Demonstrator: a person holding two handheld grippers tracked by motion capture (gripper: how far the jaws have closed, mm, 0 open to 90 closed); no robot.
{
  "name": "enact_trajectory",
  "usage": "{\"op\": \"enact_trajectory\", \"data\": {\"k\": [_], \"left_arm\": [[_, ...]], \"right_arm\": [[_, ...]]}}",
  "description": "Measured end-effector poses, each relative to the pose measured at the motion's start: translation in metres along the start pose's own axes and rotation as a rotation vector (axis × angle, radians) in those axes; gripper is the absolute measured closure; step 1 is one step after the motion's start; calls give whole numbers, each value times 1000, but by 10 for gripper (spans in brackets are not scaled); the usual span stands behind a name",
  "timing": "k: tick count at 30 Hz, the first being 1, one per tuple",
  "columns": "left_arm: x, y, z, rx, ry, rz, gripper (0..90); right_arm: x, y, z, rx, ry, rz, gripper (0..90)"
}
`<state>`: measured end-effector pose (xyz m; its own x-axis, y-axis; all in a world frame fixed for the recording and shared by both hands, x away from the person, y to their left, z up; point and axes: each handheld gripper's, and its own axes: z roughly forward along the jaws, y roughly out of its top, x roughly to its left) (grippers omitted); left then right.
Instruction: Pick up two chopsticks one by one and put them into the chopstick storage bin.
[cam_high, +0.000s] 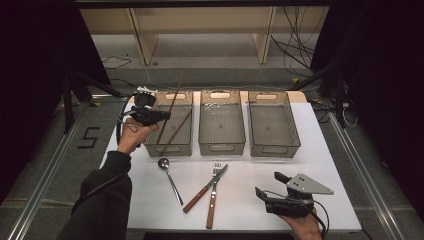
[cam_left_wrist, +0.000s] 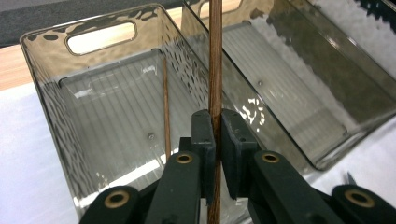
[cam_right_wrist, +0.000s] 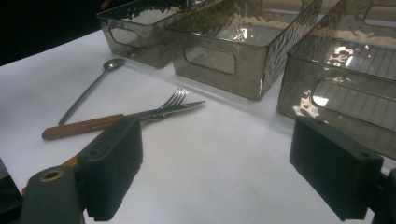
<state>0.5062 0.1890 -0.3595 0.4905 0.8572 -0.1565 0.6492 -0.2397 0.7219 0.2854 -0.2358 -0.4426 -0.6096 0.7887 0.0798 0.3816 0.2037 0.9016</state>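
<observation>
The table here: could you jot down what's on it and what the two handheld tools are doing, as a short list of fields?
Left gripper: shut on a chopstick, held over the left bin
Inside left bin: second chopstick
Middle bin: nothing in it
Right bin: nothing in it
Right gripper: jaws wide apart, holding nothing, near the table's front edge
Loose on the table: spoon, fork, knife crossing the fork

Three bins stand in a row at the table's twelve o'clock side: left bin, middle bin, right bin. One chopstick lies inside the left bin. At six o'clock from the bins lie a spoon toward nine o'clock, then a knife crossed over a fork.
</observation>
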Motion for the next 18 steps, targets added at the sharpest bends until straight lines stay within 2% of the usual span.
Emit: {"op": "enact_trajectory", "data": {"k": [7, 12, 18], "left_arm": [[3, 1, 12, -5, 19, -32, 837], [8, -3, 21, 10, 39, -49, 837], [10, -9, 30, 23, 43, -63, 837]], "right_arm": [[1, 0, 0, 1, 1, 1, 179], [0, 0, -1, 0, 2, 2, 179], [1, 0, 0, 0, 4, 1, 179]]}}
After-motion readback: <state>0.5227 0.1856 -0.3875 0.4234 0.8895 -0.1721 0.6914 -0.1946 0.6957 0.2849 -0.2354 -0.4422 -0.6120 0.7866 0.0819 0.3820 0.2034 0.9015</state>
